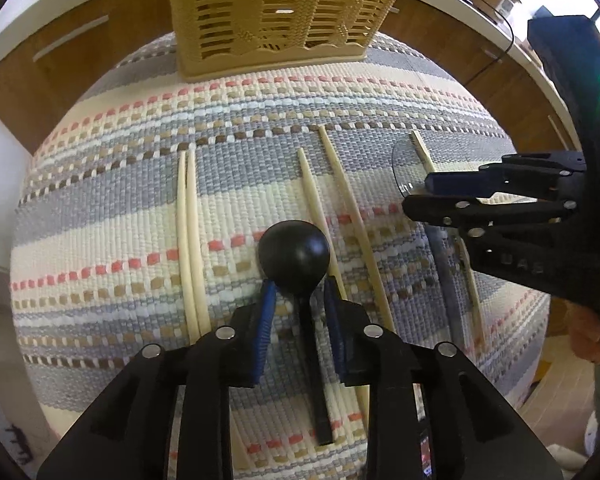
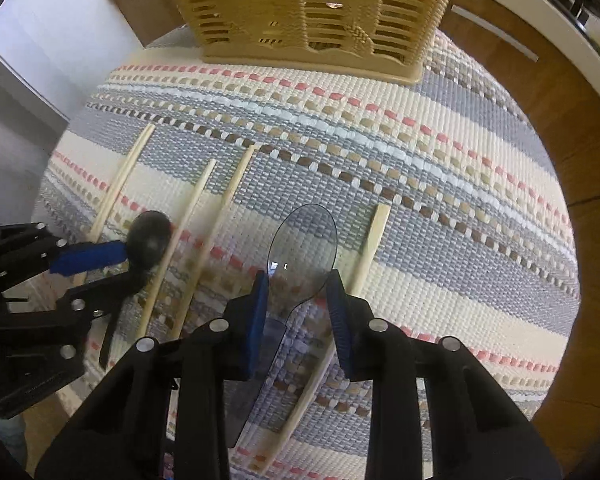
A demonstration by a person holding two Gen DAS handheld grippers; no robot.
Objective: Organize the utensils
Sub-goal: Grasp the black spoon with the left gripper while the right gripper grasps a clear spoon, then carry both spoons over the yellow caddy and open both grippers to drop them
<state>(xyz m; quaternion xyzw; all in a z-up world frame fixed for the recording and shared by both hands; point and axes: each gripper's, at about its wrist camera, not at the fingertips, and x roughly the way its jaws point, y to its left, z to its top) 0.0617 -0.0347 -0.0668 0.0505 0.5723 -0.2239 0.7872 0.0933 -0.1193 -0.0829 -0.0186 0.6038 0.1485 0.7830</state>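
Observation:
A black spoon (image 1: 294,258) lies on the striped woven mat (image 1: 100,216). My left gripper (image 1: 300,294) is open, its blue pads either side of the spoon's neck, not touching it. A clear bluish spoon (image 2: 302,248) lies further right. My right gripper (image 2: 300,292) is open around its neck, pads apart from it. Several pale chopsticks (image 1: 190,240) lie on the mat between and beside the spoons. A tan slotted utensil basket (image 1: 276,12) stands at the mat's far edge; it also shows in the right wrist view (image 2: 312,8).
The mat covers a round wooden table (image 2: 572,216). Wooden cabinets with a white counter (image 1: 72,40) stand behind. In the right wrist view the left gripper (image 2: 112,266) sits at the left, around the black spoon (image 2: 148,238).

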